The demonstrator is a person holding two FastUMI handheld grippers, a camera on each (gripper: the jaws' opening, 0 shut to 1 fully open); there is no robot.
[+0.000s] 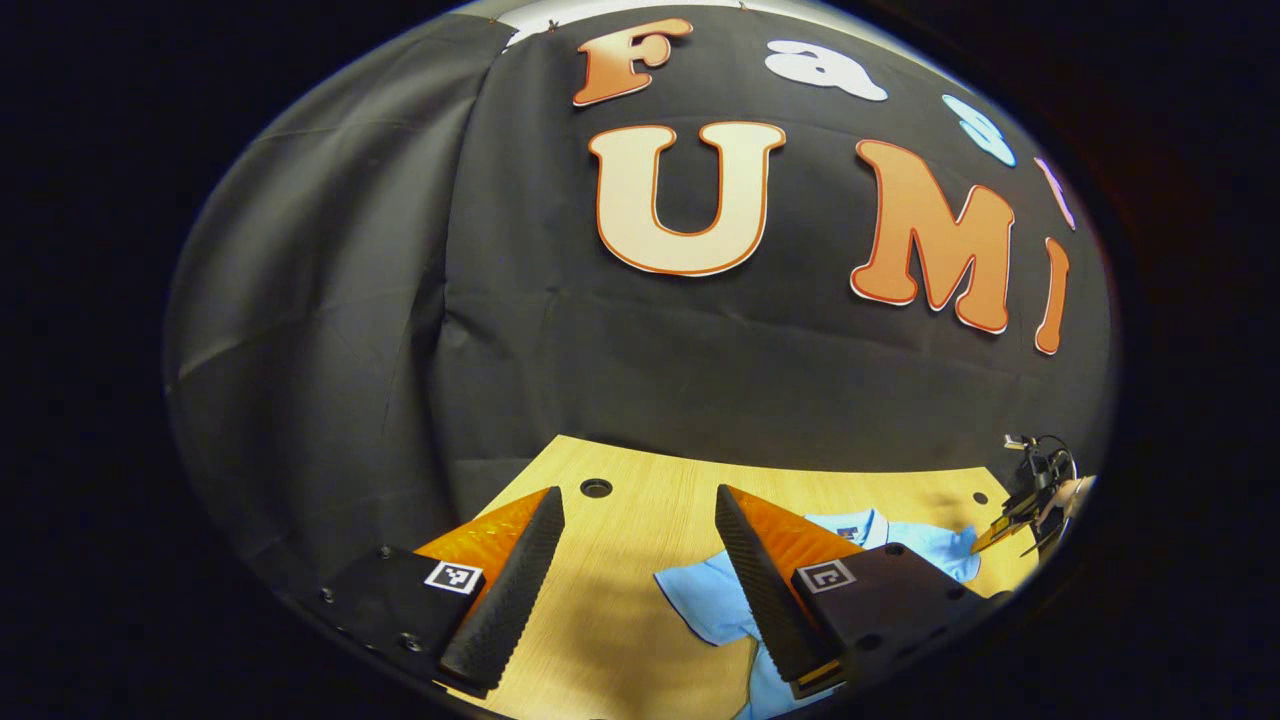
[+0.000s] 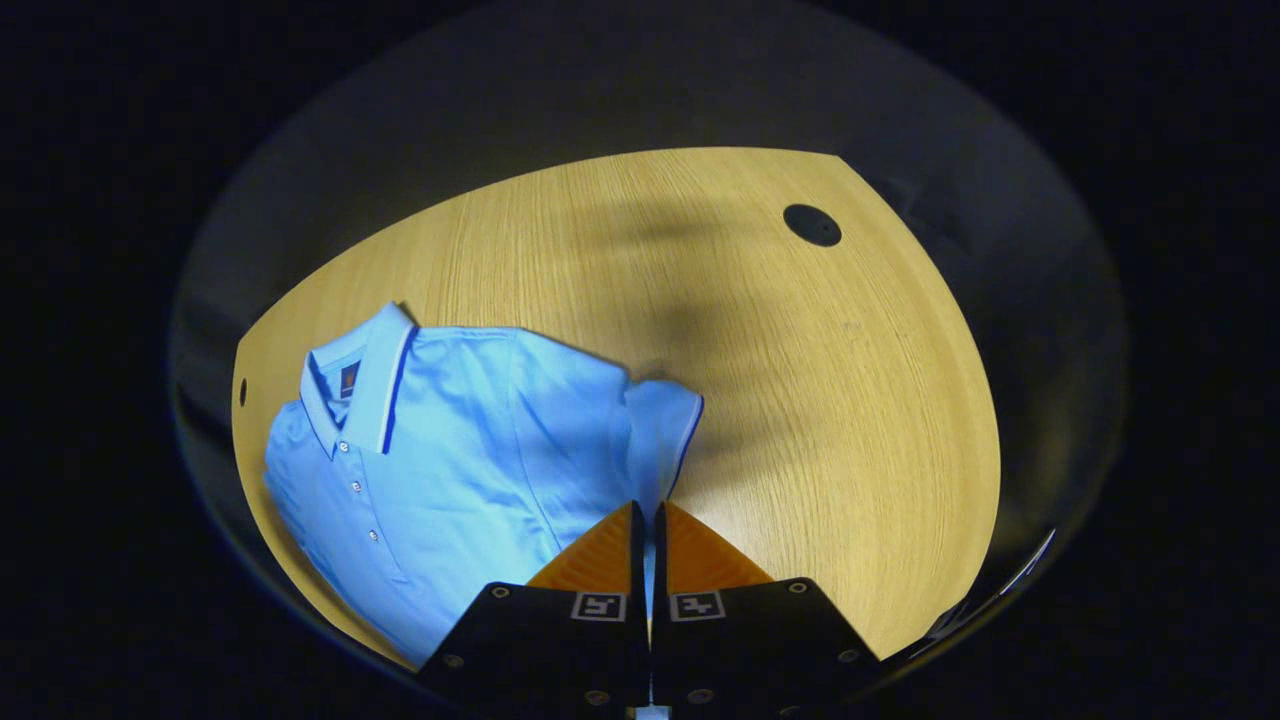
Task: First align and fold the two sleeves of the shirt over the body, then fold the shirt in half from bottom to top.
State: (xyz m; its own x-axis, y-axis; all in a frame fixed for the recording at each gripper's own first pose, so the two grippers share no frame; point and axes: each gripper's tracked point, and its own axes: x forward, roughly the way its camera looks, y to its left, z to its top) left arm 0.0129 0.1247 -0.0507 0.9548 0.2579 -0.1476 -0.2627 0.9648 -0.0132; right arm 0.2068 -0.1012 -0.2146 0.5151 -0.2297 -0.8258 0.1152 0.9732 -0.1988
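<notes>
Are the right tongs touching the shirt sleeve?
Touching. In the right gripper view, the right tongs are closed on the blue shirt's sleeve, cloth pinched between them.

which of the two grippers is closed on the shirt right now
The right gripper: its jaws are pinched together on the blue shirt's sleeve. The left gripper hangs wide open above the table.

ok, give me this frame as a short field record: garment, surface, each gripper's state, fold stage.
garment: light blue polo shirt with dark-trimmed collar, lying flat, buttons up
surface: light wooden table with a round dark hole
right gripper: shut on the sleeve of the shirt, cloth between the fingers
left gripper: open, above bare table beside the shirt
fold stage: sleeve not yet over the body; bottom-to-top fold not done
</notes>
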